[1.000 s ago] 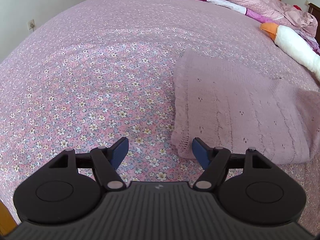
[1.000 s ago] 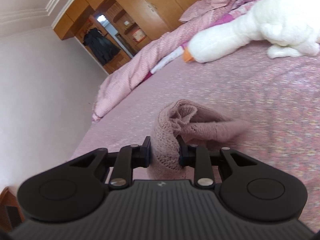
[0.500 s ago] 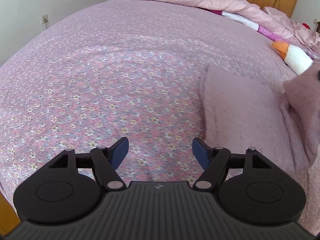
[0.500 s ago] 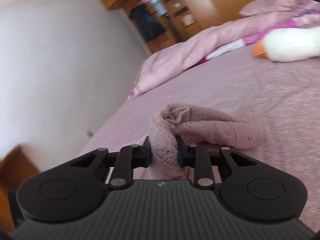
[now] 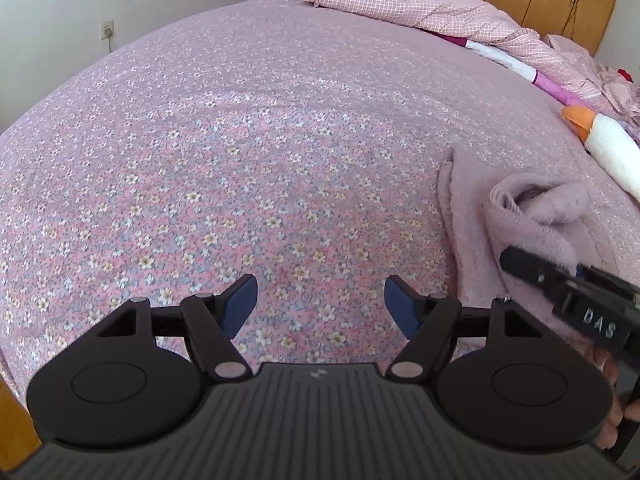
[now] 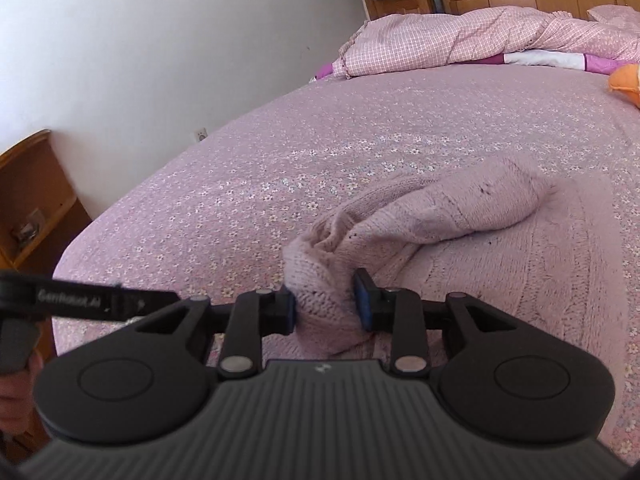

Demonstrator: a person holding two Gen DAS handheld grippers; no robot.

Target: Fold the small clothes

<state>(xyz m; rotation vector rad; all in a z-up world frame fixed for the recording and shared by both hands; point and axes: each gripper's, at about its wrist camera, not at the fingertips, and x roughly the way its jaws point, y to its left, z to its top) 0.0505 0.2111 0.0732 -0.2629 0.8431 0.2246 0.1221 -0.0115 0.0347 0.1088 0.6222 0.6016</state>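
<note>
Left wrist view first: the left gripper [image 5: 320,300] hangs over the floral bedspread [image 5: 240,168] with its blue pads spread wide and nothing between them. The pink knitted garment [image 5: 532,232] lies off to its right, near the bed's right side, and the right gripper's black body cuts in over the knit at the frame's lower right. Beyond sit a white plush goose [image 5: 608,152] and a checked quilt [image 5: 400,0], both well apart from the work.

Over to the right wrist view: the right gripper [image 6: 325,306] is clamped on a bunched edge of the garment [image 6: 440,216], and a tube of knit, probably a sleeve, trails away from the jaws and lies over the flatter body of the piece on the bedspread [image 6: 320,152]. The left gripper's black arm shows at the left edge, beside but not touching the cloth.

The step in hand looks like carrying that pinched part across the body to make a fold. To do it well, the grip should stay firm while the cloth travels low and level, so the trailing knit does not drag the layer beneath. The idle left gripper could pin the near edge to hold the base square. Release only once the edges line up, since this soft knit will slump and bunch if dropped early
</note>
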